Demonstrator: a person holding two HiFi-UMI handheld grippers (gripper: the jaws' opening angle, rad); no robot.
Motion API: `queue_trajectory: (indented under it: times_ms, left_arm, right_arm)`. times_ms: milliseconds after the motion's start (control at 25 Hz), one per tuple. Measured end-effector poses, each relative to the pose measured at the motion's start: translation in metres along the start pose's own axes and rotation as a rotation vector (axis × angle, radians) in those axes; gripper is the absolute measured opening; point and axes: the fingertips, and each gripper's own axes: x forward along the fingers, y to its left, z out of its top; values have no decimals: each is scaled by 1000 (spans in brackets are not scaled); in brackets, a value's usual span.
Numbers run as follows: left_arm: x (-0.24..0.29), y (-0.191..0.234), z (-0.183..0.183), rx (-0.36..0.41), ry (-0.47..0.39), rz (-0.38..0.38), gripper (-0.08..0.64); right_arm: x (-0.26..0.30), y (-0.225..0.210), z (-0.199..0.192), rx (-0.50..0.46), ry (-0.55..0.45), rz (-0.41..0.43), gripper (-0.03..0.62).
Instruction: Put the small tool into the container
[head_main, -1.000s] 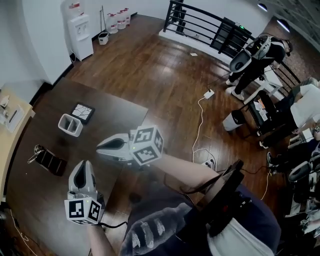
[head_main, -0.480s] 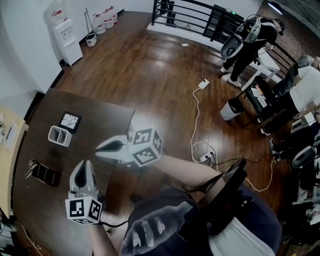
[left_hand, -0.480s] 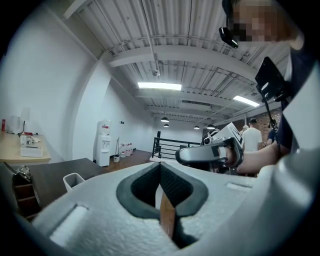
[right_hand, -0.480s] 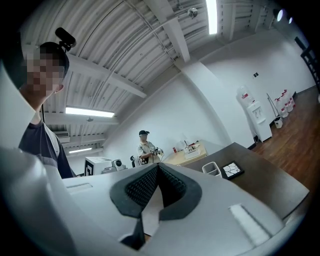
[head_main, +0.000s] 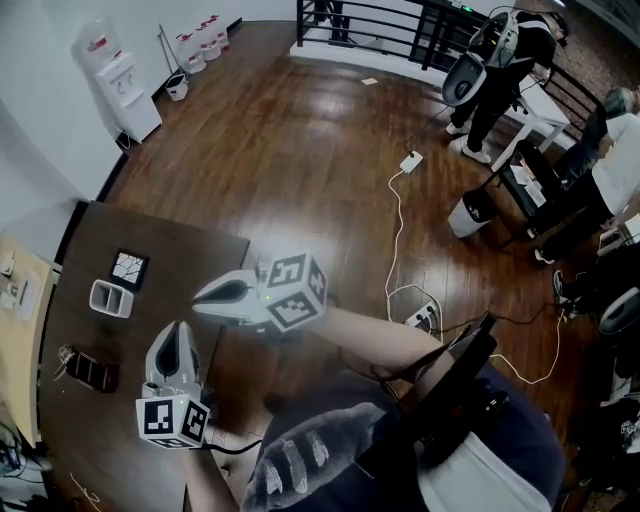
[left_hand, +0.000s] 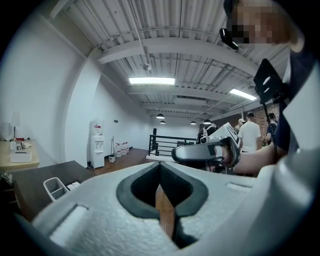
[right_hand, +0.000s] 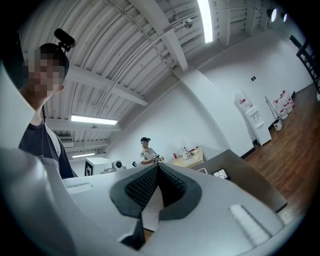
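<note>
L gripper (head_main: 180, 330), jaws shut & empty, is held nearest, over the table (head_main: 180, 250), well right of the container (head_main: 111, 298). R gripper (head_main: 198, 296), likewise shut & empty, is held just beyond. Small dark tool (head_main: 88, 370) is laid near-left of container, apart. Black patterned tile (head_main: 129, 268) is set just behind container.

**Surface finishes at the work table**

Floor (head_main: 300, 160): glossy varnished wood planks that reflect the ceiling lights. Table (head_main: 170, 260): dark, matt top. Container (head_main: 110, 298): white, smooth, plastic-looking. Railing (head_main: 370, 25): black metal bars. Left gripper (left_hand: 160, 165) and right gripper (right_hand: 157, 167): pale, finely grained matt shells; pads (right_hand: 140, 187) black, dimpled, rubbery.
</note>
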Motion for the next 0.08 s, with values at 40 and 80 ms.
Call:
queue_trajectory:
  times_ms: [40, 80]
  left_arm:
    - [6, -6, 0, -1, 2, -1, 0]
    - [13, -12, 0, -2, 5, -2, 0]
  right_arm:
    - [-8, -4, 1, 1, -2, 1, 0]
    - [-15, -7, 2, 3, -3, 1, 0]
